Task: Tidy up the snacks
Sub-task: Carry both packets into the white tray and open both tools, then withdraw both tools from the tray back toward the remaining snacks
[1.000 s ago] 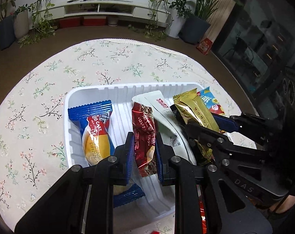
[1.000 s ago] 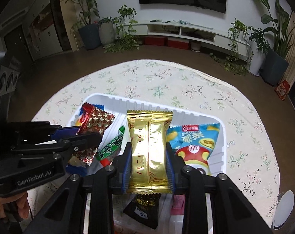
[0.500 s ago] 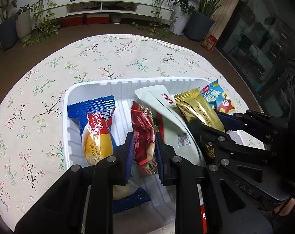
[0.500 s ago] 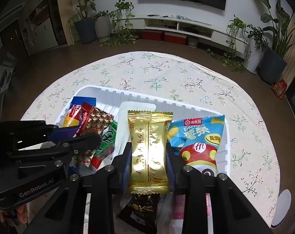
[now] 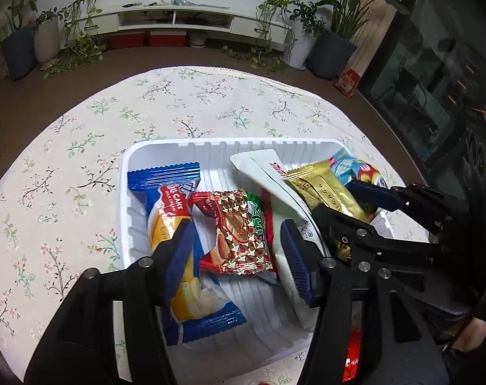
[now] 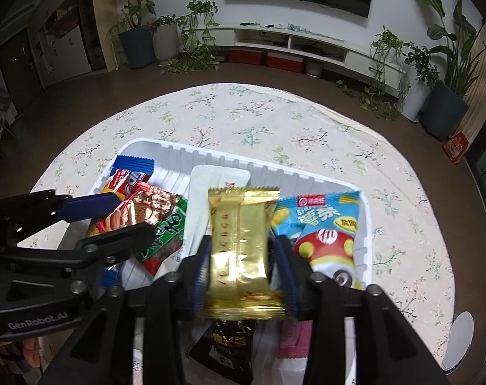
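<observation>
A white tray on the flowered cloth holds several snack packets. In the left wrist view my left gripper is open, its fingers on either side of a red nut packet that lies in the tray between a blue cake packet and a white packet. In the right wrist view my right gripper is shut on a gold packet and holds it over the tray, next to a light blue chips bag.
A green packet lies under the red one. A black packet and a pink packet lie below the right gripper. A white round object sits at the table's right edge. Plants and a TV shelf stand behind.
My left gripper has opened and let go of the red nut packet, which now lies flat in the tray. My right gripper still holds the gold packet, a little further over the tray.
</observation>
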The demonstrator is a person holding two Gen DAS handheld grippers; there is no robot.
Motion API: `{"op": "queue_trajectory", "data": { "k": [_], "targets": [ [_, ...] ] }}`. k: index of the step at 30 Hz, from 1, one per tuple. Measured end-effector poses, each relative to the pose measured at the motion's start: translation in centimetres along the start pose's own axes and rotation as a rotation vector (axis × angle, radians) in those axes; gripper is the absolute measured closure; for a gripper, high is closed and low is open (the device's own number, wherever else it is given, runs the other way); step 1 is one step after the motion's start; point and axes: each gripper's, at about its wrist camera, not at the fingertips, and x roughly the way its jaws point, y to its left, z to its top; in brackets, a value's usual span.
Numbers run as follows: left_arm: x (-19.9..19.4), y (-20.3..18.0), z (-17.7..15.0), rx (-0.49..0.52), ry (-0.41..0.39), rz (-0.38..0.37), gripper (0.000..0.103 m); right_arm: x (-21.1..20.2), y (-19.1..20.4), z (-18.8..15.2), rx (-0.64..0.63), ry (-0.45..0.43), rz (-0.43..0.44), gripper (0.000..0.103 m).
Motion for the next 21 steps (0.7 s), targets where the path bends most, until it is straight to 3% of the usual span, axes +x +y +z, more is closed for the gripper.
{"op": "queue_trajectory", "data": {
  "k": [7,9,11,18,21],
  "targets": [
    [-3.7,0.2,-1.0,-0.024,-0.049,-0.023,0.018,-1.2,-0.1,0.0,0.007,-0.022,-0.022,0.025],
    [-4.9,0.2,-1.1,-0.026,-0.065,-0.027,0.005,-1.7,0.1,-0.1,0.005,-0.035,-0.025,0.022],
    [-6.5,-0.1,-1.5,-0.018,-0.091,-0.025,0.001,-2.2,0.2,-0.2,0.007,-0.041,-0.023,0.022],
    [-12.0,-1.4,-5.5,0.124,-0.183,-0.009,0.001,-7.3,-1.0,-1.2,0.047,-0.142,-0.006,0.016],
    [-13.3,-1.7,-8.5,0.146,-0.162,-0.007,0.001,-9.7,-2.1,-2.7,0.097,-0.182,0.024,0.013]
  ]
}}
